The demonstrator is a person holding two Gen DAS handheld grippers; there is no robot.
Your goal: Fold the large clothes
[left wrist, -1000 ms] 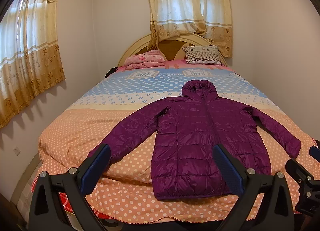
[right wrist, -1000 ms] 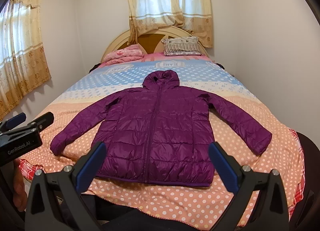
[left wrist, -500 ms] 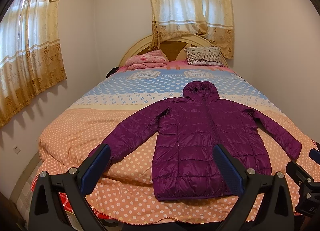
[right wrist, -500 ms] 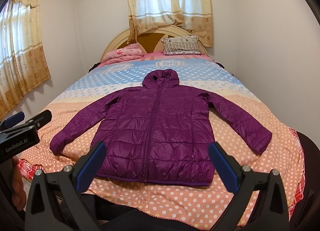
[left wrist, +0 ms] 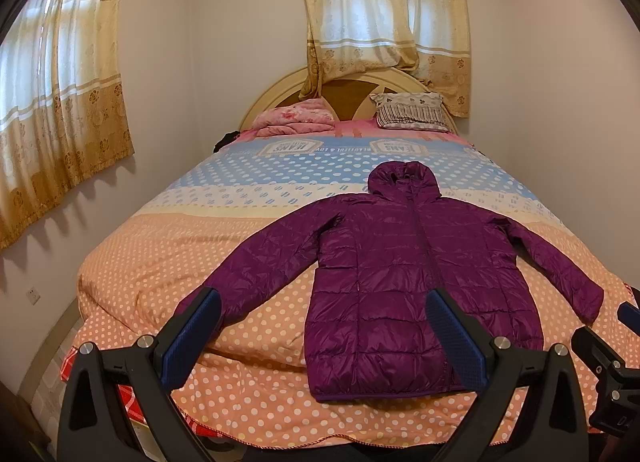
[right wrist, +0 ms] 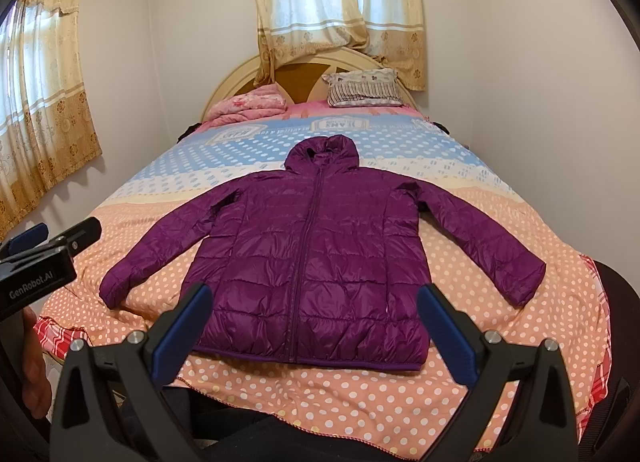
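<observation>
A purple hooded puffer jacket (left wrist: 404, 274) (right wrist: 316, 254) lies flat and zipped on the bed, hood toward the headboard, both sleeves spread out to the sides. My left gripper (left wrist: 324, 326) hovers open before the foot of the bed, its blue pads framing the left sleeve cuff and the jacket's hem. My right gripper (right wrist: 312, 322) is open too, held in front of the hem with nothing between its fingers. Each gripper shows at the edge of the other's view.
The bed (left wrist: 168, 262) with a polka-dot cover fills the room between walls left and right. A pink folded blanket (left wrist: 296, 120) and a striped pillow (left wrist: 412, 114) sit by the headboard. Curtained windows hang behind and at the left. A hand (right wrist: 34, 374) holds the left gripper.
Both views have crept slightly closer to the bed. The jacket has not moved and both grippers stay open.
</observation>
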